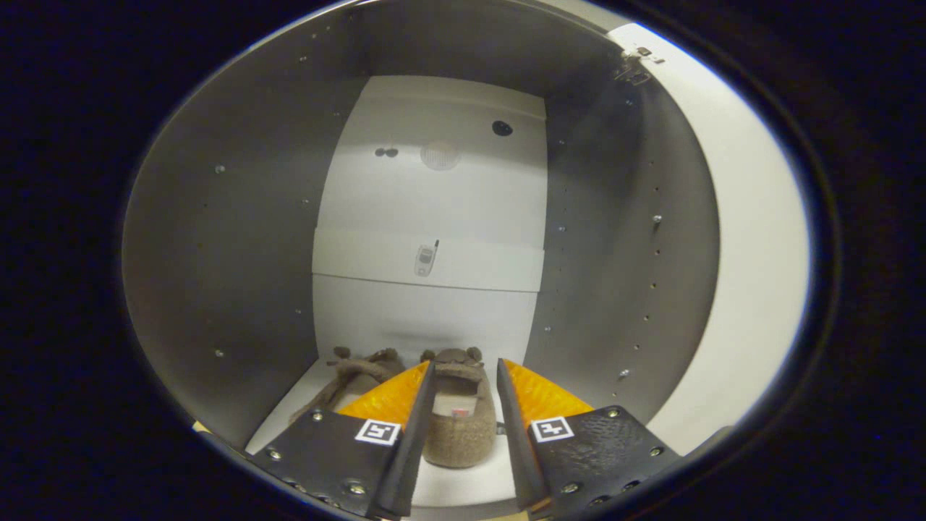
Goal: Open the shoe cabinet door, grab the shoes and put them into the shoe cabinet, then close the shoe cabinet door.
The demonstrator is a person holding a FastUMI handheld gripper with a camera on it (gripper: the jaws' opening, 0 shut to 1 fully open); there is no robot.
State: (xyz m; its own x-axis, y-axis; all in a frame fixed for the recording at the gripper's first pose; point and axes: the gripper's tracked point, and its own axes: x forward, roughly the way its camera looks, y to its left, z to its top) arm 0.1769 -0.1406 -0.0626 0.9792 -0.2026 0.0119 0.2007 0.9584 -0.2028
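Jaws stand released inside the shoe cabinet (pixel 239 239), flanking one brown shoe (pixel 459 420) without touching; second shoe (pixel 354 376) beside it.

1. The gripper camera is riding on the tongs (pixel 464 376), looking forward along both fingers into the shoe cabinet (pixel 239 239).
2. It is sitting close, just inside the opening, facing the back wall (pixel 434 217) at frame centre.

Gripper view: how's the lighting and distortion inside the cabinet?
Gripper view: back panel brightly lit, side walls in grey shadow; fisheye bows the walls and the door outward; two slippers on the floor stay legible but dim; gripper open, fingers either side of one slipper, not pressing.
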